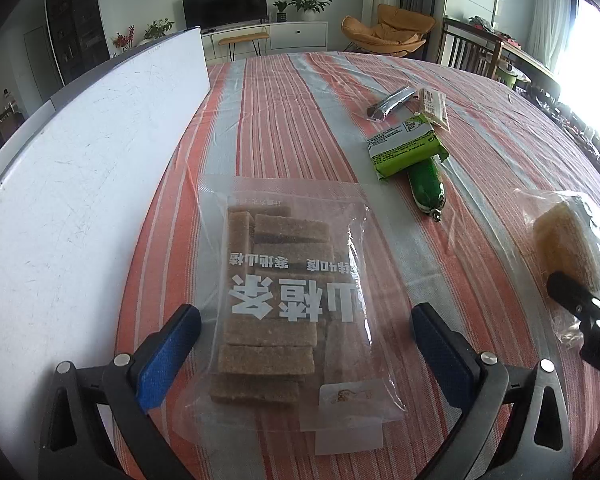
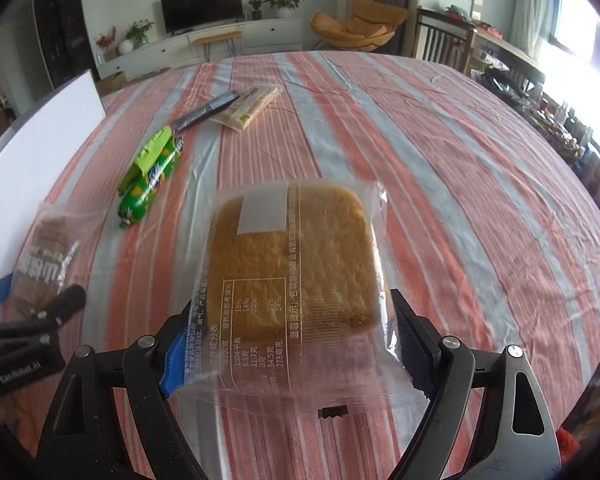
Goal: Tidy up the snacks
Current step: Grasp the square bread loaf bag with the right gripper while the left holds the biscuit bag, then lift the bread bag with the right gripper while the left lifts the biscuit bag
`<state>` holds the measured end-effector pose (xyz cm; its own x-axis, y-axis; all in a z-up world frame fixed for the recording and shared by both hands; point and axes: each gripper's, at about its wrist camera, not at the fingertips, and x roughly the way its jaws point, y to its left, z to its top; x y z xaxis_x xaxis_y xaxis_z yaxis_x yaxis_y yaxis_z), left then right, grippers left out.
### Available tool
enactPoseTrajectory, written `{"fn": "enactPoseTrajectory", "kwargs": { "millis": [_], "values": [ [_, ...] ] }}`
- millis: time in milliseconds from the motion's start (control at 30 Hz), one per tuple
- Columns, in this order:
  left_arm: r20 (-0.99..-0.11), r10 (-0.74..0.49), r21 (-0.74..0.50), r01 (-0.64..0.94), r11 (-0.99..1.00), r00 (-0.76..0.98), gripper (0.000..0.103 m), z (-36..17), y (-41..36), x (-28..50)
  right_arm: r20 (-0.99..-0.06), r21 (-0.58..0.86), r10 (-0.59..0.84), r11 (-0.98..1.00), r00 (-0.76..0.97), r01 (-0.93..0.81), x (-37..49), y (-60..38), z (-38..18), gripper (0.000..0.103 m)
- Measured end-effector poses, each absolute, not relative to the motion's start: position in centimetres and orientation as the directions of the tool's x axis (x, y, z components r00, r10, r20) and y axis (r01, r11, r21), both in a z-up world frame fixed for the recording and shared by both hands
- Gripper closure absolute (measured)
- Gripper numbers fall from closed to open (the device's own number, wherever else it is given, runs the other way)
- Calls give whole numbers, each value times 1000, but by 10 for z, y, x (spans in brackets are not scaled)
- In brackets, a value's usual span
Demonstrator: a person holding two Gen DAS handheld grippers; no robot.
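Little of the sorting looks done, as I judge it. The left gripper (image 1: pixel 306 354) has its blue-padded fingers spread wide either side of a clear plastic bag of brown hawthorn strips (image 1: pixel 284 304), which lies flat on the red-and-grey striped tablecloth (image 1: pixel 284 112), not gripped. The right gripper (image 2: pixel 296 344) pinches a clear-wrapped square golden cake (image 2: pixel 296 264) by its sides, though whether it is lifted I cannot tell. Toward 12 to 1 o'clock of the left gripper, four loose snacks lie clustered: a green sausage stick (image 1: pixel 426 188), a lime-green packet (image 1: pixel 404 148), a silvery bar (image 1: pixel 390 102) and a pale cracker pack (image 1: pixel 434 108). A white board (image 1: pixel 80 168) stands at 9 o'clock.
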<state>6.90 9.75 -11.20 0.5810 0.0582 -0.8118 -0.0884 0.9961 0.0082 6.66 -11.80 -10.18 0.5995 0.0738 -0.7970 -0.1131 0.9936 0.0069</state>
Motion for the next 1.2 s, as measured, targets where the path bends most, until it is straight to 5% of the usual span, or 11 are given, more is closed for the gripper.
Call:
{"fn": "enactPoseTrajectory", "kwargs": {
  "millis": [933,1200],
  "values": [
    [-814,54,7,-84,996,579,0,-112,96,71,-795,6,70,994,603,-107,66,-121,-108,13],
    [-876,-3,3,12,1000,482,0,-110,94,75,-802,12,90,991,591,-135,66,-122,-108,12]
  ]
}}
